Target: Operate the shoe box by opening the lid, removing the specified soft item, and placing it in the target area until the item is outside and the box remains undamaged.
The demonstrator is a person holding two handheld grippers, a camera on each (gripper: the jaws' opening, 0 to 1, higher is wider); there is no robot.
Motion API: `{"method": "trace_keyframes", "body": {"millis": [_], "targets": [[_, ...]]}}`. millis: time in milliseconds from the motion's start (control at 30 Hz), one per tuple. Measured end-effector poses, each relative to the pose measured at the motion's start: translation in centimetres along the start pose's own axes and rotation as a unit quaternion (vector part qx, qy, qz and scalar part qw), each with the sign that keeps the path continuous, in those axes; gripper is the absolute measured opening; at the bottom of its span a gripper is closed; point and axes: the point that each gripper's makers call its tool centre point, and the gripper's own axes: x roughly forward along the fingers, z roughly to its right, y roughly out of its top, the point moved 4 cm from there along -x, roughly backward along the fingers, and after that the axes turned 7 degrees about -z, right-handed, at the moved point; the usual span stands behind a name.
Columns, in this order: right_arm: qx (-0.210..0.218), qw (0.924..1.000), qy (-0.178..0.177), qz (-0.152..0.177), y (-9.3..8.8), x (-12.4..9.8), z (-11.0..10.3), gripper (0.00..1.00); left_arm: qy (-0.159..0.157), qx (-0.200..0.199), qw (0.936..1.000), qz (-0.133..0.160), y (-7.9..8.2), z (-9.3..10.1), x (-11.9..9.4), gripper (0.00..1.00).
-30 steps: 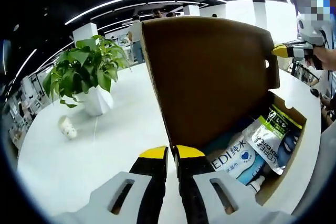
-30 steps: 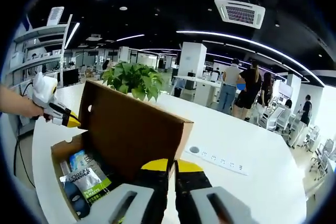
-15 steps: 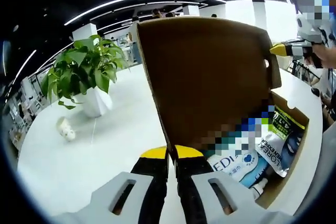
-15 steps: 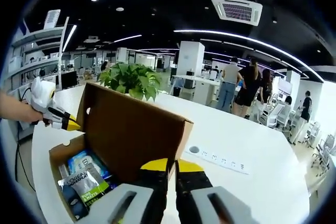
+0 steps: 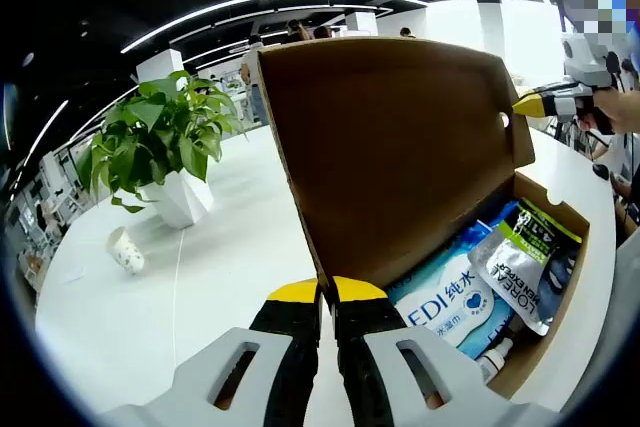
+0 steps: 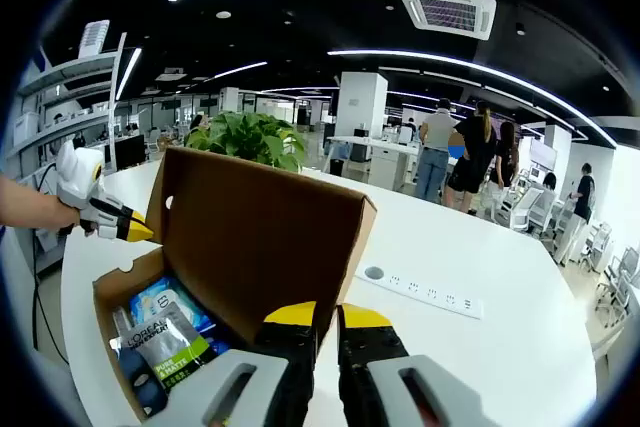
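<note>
Both tools clamped on raised lid (image 5: pixel 400 147) edges, apparently: left tool (image 5: pixel 328 292), right tool (image 6: pixel 328 315); pouch (image 6: pixel 168 342) inside box below.

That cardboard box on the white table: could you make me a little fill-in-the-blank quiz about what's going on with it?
1. The cardboard box has its lid standing ____.
2. The pouch inside carries a ____ label.
3. The potted plant stands in a ____ pot.
4. Near the plant, a paper cup lies on the ____.

Missing words: open; green; white; table
</note>
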Motion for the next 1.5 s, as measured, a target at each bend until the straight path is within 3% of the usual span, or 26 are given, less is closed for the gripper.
{"method": "trace_keyframes", "body": {"millis": [667,1500], "targets": [[0.024,0.9988,0.008,-0.042,-4.5,0.4,-1.2,0.0,-0.001,-0.001,1.0,-0.001,0.1,-0.2,0.2,0.01],[0.031,0.9983,0.01,-0.049,-4.3,1.6,-0.5,0.0,0.001,-0.02,0.9998,-0.003,1.0,-0.7,1.2,0.01]]}}
